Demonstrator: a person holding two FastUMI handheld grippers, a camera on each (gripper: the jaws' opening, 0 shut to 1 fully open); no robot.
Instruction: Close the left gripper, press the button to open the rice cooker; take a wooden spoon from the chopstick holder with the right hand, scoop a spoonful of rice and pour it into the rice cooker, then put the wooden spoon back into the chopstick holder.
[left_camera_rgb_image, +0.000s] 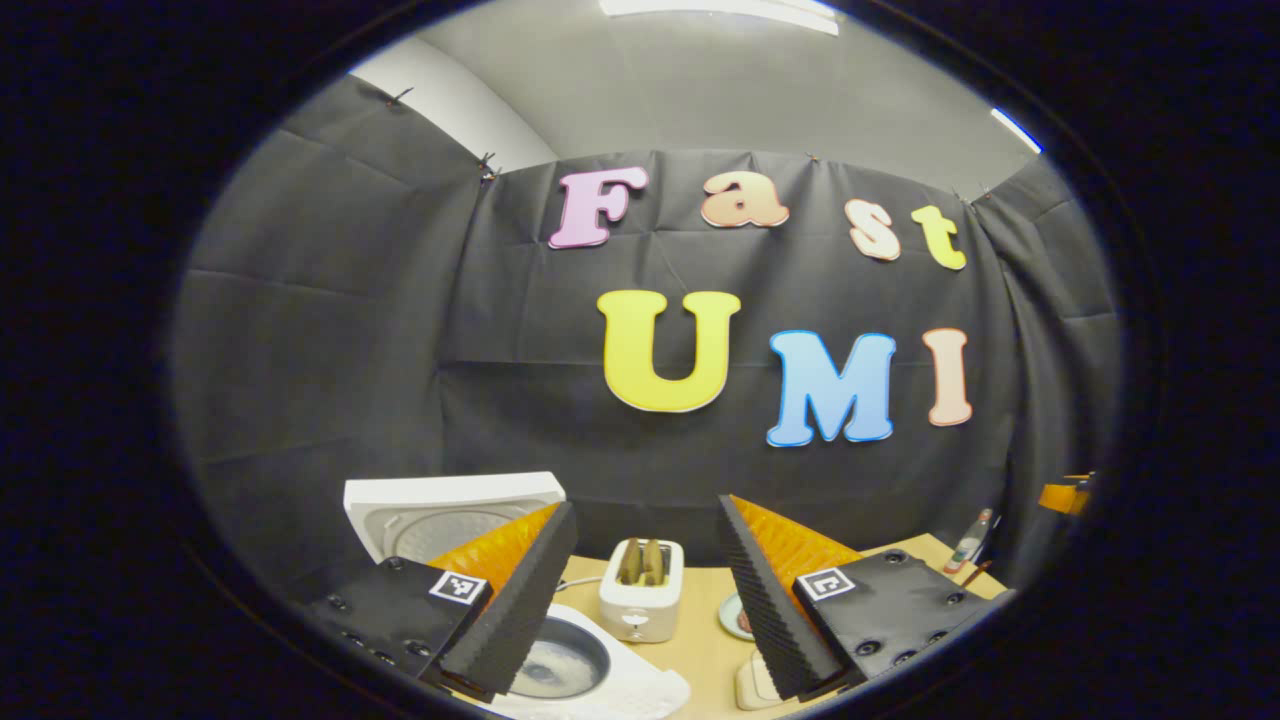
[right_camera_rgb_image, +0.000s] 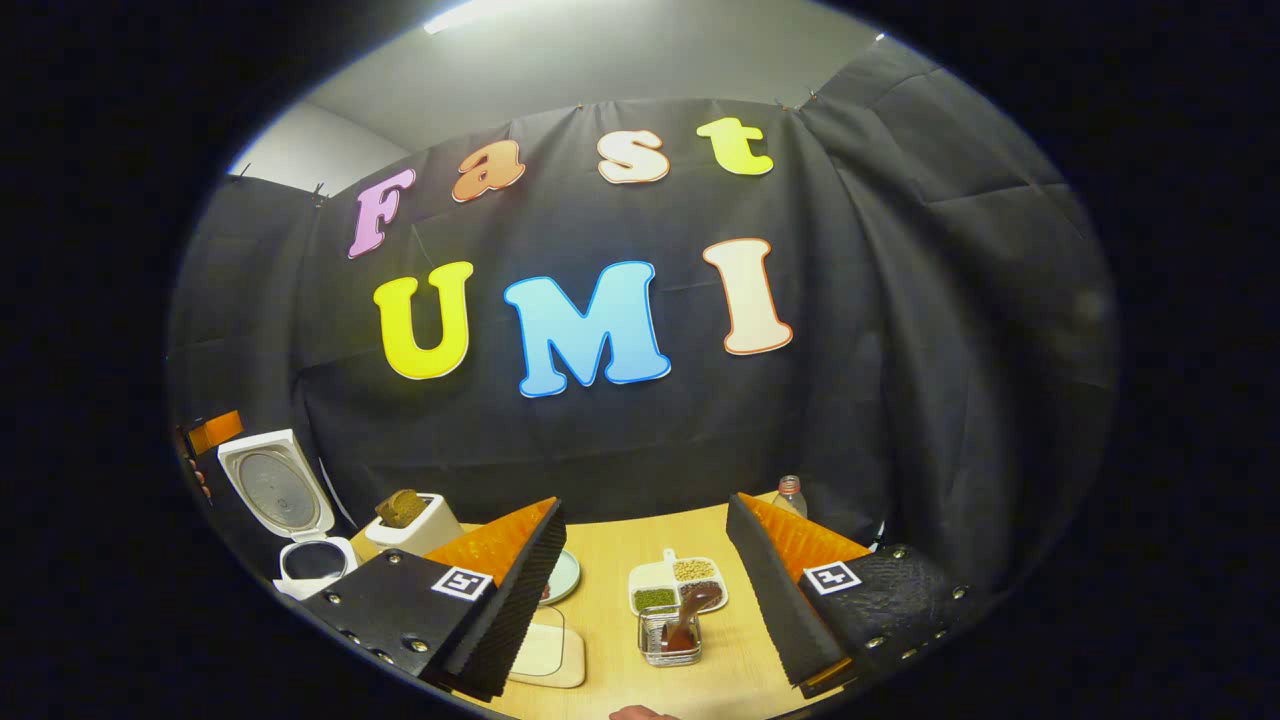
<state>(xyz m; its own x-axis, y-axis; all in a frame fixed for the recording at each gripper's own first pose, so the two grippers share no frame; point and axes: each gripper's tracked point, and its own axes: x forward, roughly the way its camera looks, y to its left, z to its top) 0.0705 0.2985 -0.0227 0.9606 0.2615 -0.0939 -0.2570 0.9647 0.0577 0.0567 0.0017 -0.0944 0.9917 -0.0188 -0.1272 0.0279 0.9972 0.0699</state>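
Rice cooker (left_camera_rgb_image: 560, 655) found lid-up, under left gripper (left_camera_rgb_image: 640, 600); fingers spread, empty. Right gripper (right_camera_rgb_image: 640, 600) likewise spread. Wooden spoon (right_camera_rgb_image: 690, 612) upright in chopstick holder (right_camera_rgb_image: 669, 640) on worktop (right_camera_rgb_image: 610, 570). Handle to be gripped squarely, lifted straight.

The white rice cooker (right_camera_rgb_image: 300, 530) stands open at the desk's far left, lid upright, dark pot showing. A brown wooden spoon (right_camera_rgb_image: 690, 612) leans in the clear holder (right_camera_rgb_image: 670, 640), near a divided dish of grains (right_camera_rgb_image: 678, 585).
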